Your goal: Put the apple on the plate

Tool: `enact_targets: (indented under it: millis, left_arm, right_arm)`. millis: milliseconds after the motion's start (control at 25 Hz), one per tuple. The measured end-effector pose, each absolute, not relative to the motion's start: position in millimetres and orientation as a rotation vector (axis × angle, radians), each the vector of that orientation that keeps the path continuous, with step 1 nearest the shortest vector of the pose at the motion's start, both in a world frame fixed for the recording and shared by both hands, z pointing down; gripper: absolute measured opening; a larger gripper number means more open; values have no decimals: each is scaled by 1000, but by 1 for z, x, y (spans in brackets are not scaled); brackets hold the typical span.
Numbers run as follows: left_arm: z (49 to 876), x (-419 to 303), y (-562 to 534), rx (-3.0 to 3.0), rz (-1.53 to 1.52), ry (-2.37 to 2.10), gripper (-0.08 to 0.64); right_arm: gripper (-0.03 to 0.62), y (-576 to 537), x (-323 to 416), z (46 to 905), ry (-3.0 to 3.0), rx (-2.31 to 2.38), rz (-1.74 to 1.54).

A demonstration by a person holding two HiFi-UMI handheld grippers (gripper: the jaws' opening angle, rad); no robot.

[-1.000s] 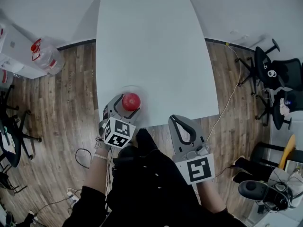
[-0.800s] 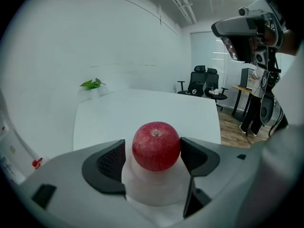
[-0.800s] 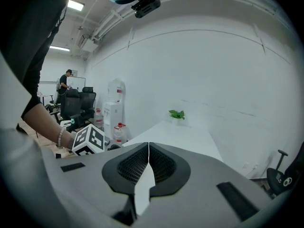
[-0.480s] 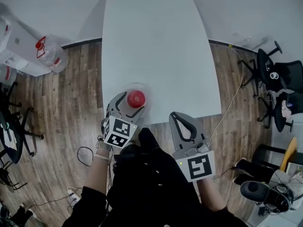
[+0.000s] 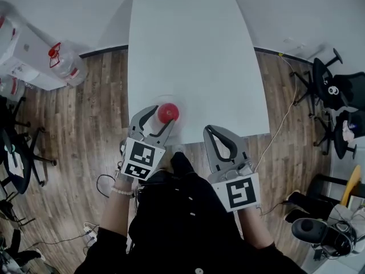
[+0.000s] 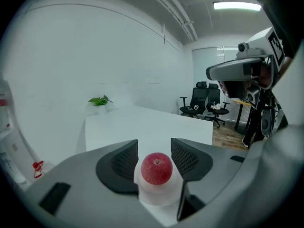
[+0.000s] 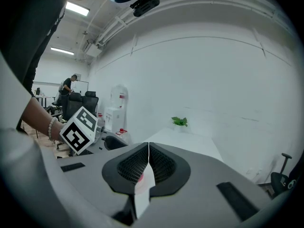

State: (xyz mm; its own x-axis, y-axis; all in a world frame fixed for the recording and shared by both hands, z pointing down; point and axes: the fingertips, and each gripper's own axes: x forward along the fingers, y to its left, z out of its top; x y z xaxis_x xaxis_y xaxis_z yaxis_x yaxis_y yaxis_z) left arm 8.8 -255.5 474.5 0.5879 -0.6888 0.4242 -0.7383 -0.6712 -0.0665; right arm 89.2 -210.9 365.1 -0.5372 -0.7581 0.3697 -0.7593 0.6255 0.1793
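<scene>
A red apple point(image 5: 168, 112) point(image 6: 156, 168) rests on a small white plate point(image 5: 181, 119) point(image 6: 160, 197) near the front edge of the white table point(image 5: 194, 56). My left gripper point(image 5: 160, 119) point(image 6: 154, 158) hovers just in front of the apple. Its jaws are closing, and the apple shows through the gap between them with space on both sides, untouched. Over the floor to the right of the plate, my right gripper point(image 5: 220, 146) point(image 7: 148, 161) has its jaws pressed together with nothing in them.
A small potted plant point(image 6: 99, 100) point(image 7: 179, 121) stands at the table's far end. Water bottles point(image 5: 64, 64) and white cabinets are at the left. Office chairs point(image 5: 336, 90) and a cable lie on the wood floor at the right.
The left gripper has risen and drawn back from the apple, and its jaws have narrowed. The apple stays on the plate. The right gripper has barely shifted.
</scene>
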Motion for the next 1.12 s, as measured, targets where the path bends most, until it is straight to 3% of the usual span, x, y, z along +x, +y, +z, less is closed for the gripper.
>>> enact_targets:
  millis: [400,1120]
  left_arm:
    - [413,-7,-254,2712,572,-1374,52]
    - [347,-19,-235,2788,541,-1472,23]
  right_arm:
    - [41,-213,87,350,-2470,1219,-50]
    - [41,-214,75,330,-2509,1213,-138]
